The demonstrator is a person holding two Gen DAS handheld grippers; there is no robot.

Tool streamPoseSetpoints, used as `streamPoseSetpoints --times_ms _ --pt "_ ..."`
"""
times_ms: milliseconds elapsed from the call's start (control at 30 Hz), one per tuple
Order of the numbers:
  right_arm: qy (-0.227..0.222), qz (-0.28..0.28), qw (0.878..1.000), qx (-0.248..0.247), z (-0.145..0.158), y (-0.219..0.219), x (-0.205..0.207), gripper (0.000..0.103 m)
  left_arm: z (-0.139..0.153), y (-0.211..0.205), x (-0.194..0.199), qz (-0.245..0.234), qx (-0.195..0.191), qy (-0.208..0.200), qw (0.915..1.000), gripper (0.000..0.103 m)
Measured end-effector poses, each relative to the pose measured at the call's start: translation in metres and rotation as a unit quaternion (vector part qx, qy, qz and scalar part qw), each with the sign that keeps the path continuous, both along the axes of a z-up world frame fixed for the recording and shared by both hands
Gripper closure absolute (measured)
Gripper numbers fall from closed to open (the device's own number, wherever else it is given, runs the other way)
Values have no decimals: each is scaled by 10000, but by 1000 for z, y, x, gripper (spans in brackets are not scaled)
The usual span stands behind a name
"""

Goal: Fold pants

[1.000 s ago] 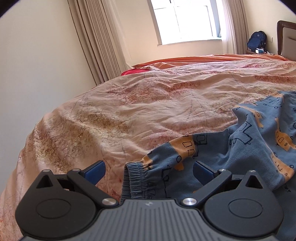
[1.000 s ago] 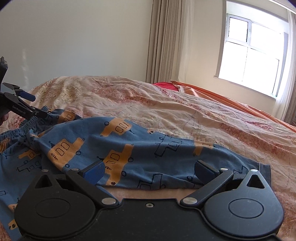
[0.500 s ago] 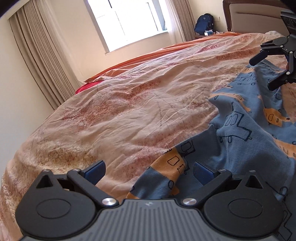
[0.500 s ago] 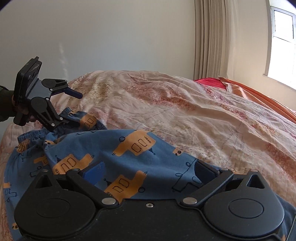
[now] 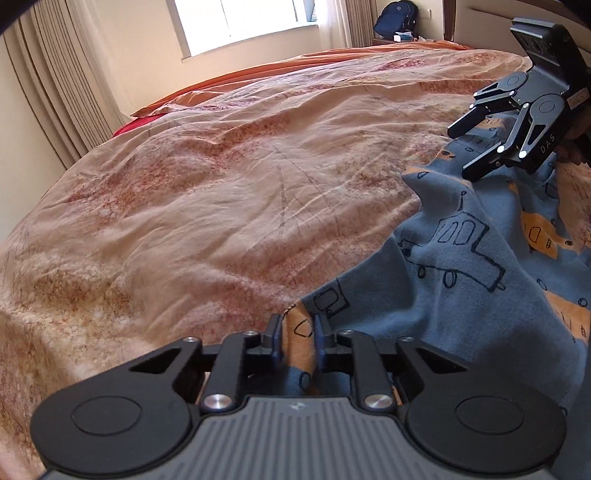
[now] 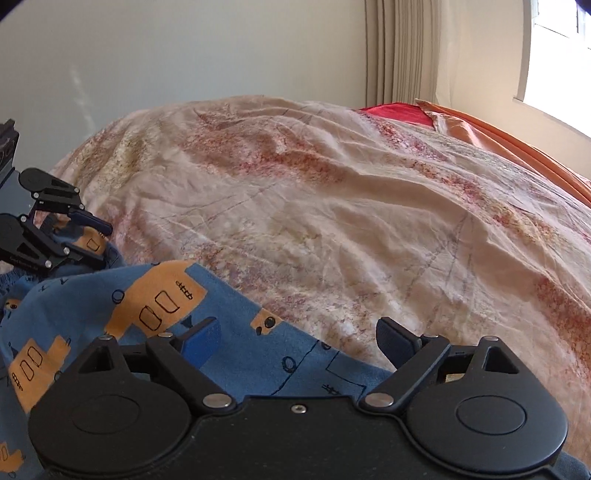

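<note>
Blue pants point(image 5: 461, 266) with an orange vehicle print lie rumpled on the bed. In the left wrist view my left gripper point(image 5: 297, 341) is shut on a fold of the pants near the waist end. My right gripper point(image 5: 469, 149) shows at the far right, open, over the pants' other end. In the right wrist view my right gripper point(image 6: 295, 338) is open with the blue pants point(image 6: 155, 306) lying between and under its fingers. My left gripper point(image 6: 94, 242) shows at the far left, on the fabric.
The bed is covered by a wrinkled peach quilt point(image 5: 221, 192) with an orange sheet point(image 6: 517, 144) and a red pillow point(image 6: 391, 110) at its far side. Curtains point(image 5: 55, 85) and a window stand behind. A dark backpack point(image 5: 395, 18) sits by the wall.
My left gripper has closed on the pants' fabric; it was open half a second ago. Both grippers have swung over the pants and the right one has come closer to the left.
</note>
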State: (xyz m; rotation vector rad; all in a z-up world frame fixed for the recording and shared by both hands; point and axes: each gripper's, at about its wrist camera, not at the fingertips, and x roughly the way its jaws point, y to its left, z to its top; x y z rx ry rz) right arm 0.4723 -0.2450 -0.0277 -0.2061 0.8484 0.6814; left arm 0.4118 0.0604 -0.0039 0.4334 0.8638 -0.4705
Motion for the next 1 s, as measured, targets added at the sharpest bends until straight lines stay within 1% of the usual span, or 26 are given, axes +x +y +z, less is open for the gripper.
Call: streamPoseSetpoints --times_ms 67,133,167,200,233,267,300,333,367,400,467,533,567,633,700,800,833,900,933,1000 --pt "155 -139 9993 -297 -9 8 -2 14 3 1 -5 199 -38 -111 9997 97" --pt "141 -270 9989 -356 -9 11 -4 14 6 4 -8 437 -72 -201 9988 99" --pt "105 -304 9988 -375 -8 13 -6 18 8 6 -9 546 -78 -267 9981 100" --pt "97 -329 9987 -365 -6 14 -7 29 11 7 -11 669 -76 -352 9971 100" --pt "98 -339 9987 -357 -5 16 -8 36 15 10 -13 757 -94 -426 9962 101" --pt "73 -330 9986 -403 -3 18 -11 50 19 13 -14 854 -113 -533 9949 101" --pt "19 -297 9983 -494 -2 22 -14 62 24 17 -16 961 -102 -649 9932 101" --pt "-64 -230 9978 -624 1 26 -17 67 29 21 -17 1095 -71 -780 9909 101" --pt "-173 -179 9968 -761 3 30 -20 79 34 27 -17 1205 -80 -893 9887 101" --pt "-291 -174 9957 -862 6 32 -21 94 39 33 -18 1282 -157 -979 9868 101" --pt "-539 -283 9947 -825 17 34 -21 100 46 41 -18 1410 -271 -1155 9829 101" --pt "-878 -466 9921 -763 28 35 -19 103 49 45 -17 1467 -343 -1280 9803 101" --pt "-1110 -614 9889 -774 34 36 -17 103 48 46 -15 1468 -344 -1292 9801 101" --pt "-1425 -851 9830 -783 38 39 -10 103 42 44 -10 1507 -266 -1277 9799 101" --pt "-1531 -935 9803 -823 35 42 -4 103 31 43 -5 1539 -191 -1133 9814 101" --pt "-1170 -846 9873 -668 23 42 6 103 15 45 -1 1513 -228 -952 9836 101" --pt "-1032 -788 9898 -579 18 40 7 99 12 48 -1 1499 -287 -931 9839 100" --pt "-825 -596 9944 -270 16 34 6 78 10 52 -1 1464 -388 -890 9845 100" --pt "-700 -481 9964 -10 16 30 4 72 10 53 0 1451 -425 -877 9846 99" --pt "-552 -370 9975 225 17 26 4 38 10 55 1 1451 -480 -835 9847 99"
